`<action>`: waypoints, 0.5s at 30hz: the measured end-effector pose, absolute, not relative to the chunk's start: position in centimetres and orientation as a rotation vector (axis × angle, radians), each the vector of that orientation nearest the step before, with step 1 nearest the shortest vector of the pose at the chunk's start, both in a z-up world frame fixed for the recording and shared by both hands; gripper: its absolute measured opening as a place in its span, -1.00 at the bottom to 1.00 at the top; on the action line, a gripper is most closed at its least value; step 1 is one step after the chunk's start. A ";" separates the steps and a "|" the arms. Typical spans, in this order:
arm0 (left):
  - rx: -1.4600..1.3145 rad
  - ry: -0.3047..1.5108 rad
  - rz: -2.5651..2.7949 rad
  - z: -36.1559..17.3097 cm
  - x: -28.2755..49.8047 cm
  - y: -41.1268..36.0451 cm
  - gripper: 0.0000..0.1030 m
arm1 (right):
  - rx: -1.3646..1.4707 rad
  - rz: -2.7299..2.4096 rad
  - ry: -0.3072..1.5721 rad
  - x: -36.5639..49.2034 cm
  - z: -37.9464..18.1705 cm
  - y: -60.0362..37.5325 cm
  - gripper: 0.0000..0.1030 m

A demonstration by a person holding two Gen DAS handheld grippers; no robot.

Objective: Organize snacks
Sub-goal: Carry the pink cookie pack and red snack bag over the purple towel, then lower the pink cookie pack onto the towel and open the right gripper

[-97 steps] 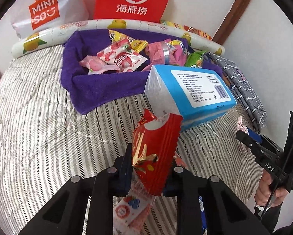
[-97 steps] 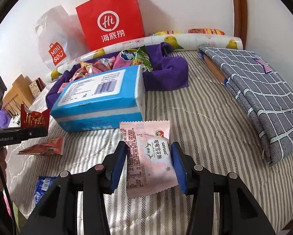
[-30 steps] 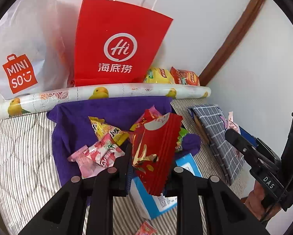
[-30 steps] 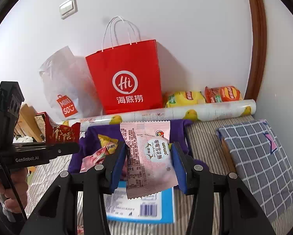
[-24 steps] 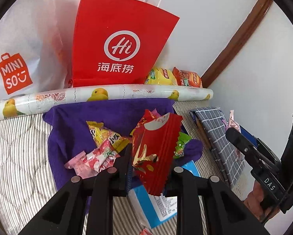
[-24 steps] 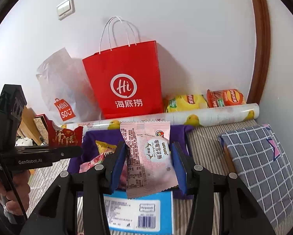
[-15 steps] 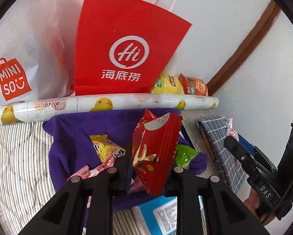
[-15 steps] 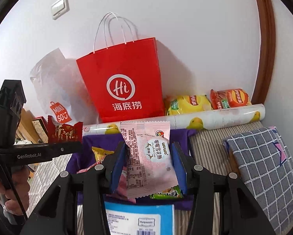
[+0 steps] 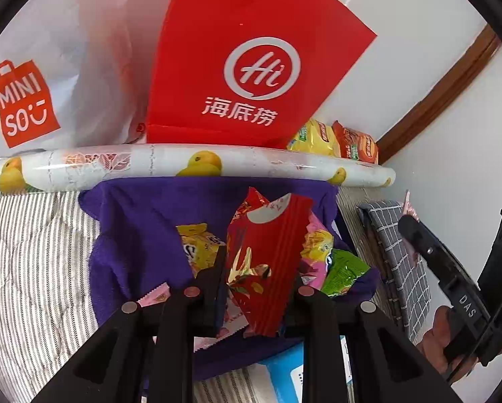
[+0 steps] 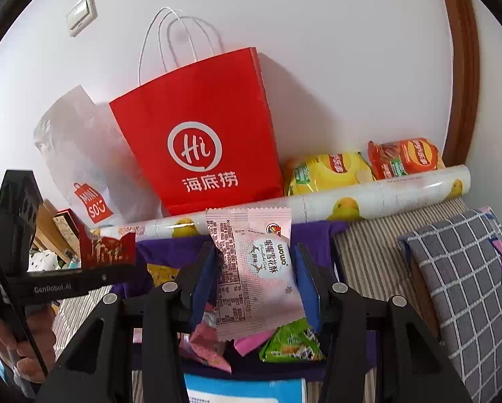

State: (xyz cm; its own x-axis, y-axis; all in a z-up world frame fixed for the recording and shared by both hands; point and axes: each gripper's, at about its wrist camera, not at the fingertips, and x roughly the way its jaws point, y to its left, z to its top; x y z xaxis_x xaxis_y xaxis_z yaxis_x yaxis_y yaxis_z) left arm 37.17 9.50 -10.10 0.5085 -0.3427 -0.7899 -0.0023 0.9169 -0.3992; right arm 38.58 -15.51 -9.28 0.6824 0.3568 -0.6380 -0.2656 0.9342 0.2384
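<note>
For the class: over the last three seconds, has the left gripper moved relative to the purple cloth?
Yes. The left gripper, shut on the red packet, has travelled from beside the blue box to over the purple cloth.

I have my left gripper (image 9: 261, 268) clamped tight and angled steeply down, my right gripper (image 10: 256, 275) closed too (tilted less), each in a bare hand (image 10: 26, 346).

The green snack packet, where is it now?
In the right wrist view the green snack packet lies on the purple towel, low in the middle, just under the pink snack packet in the right gripper.
</note>
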 end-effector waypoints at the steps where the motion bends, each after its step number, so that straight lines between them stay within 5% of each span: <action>1: -0.378 1.024 -0.207 -10.2 37.3 9.7 -0.59 | 0.129 0.352 0.739 38.7 -9.2 -15.4 -0.10; 15: -0.405 1.061 -0.155 -11.6 38.2 11.1 -0.59 | 0.087 0.400 0.771 40.1 -11.5 -13.2 -0.09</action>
